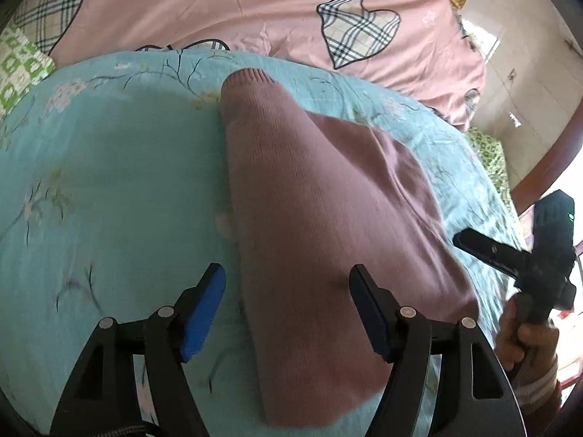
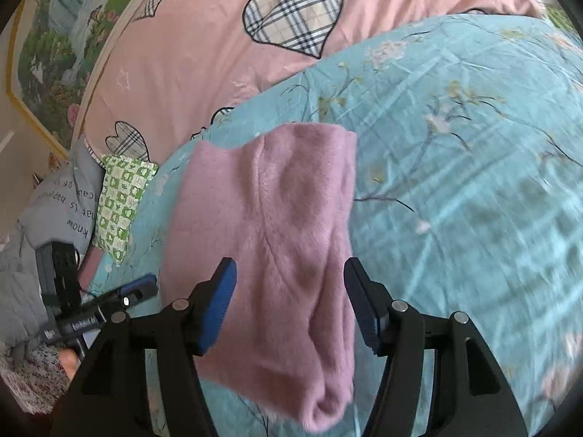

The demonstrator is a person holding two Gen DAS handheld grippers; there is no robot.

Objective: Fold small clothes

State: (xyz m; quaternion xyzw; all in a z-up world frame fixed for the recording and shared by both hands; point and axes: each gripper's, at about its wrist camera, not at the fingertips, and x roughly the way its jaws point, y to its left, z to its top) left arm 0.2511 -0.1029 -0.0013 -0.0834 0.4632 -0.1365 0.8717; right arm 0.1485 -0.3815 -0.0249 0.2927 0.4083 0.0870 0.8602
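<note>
The knitted garment (image 1: 320,225) is dusty pink, paler and lilac-tinged in the right wrist view (image 2: 277,240). It lies on a turquoise quilt (image 1: 109,182) printed with thin dark branches and pale blossoms. The bedcover (image 1: 255,7) behind is soft pink with beige, black-lined plaid hearts. A small pillow (image 2: 124,200) is green-and-white checked. Both tongs are black with blue pads (image 1: 204,313).
</note>
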